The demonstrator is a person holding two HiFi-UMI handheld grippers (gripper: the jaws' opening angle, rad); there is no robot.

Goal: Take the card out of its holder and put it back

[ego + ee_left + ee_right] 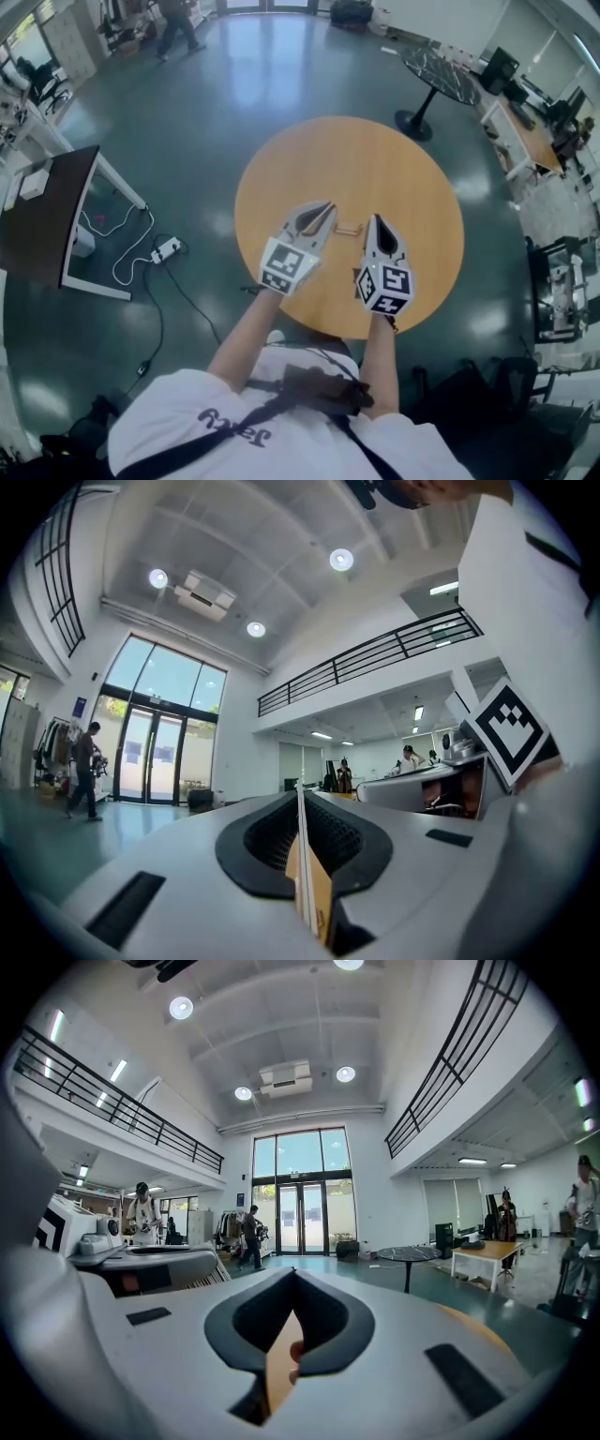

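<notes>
In the left gripper view my left gripper (300,799) is shut on a thin white card (302,855), seen edge-on and upright between the pads. In the head view the left gripper (326,208) hovers over the round wooden table (375,159). A small tan card holder (349,228) shows just right of its tip, between the two grippers. My right gripper (373,219) points at the holder's right end. In the right gripper view the right gripper (294,1279) has its pads meeting at the tip. I cannot tell whether anything is pinched there.
A dark desk (42,220) stands left of the table, with a power strip (167,248) and cables on the floor beside it. A black round table (441,75) and office desks (525,131) stand at the back right. A person (173,23) walks far off.
</notes>
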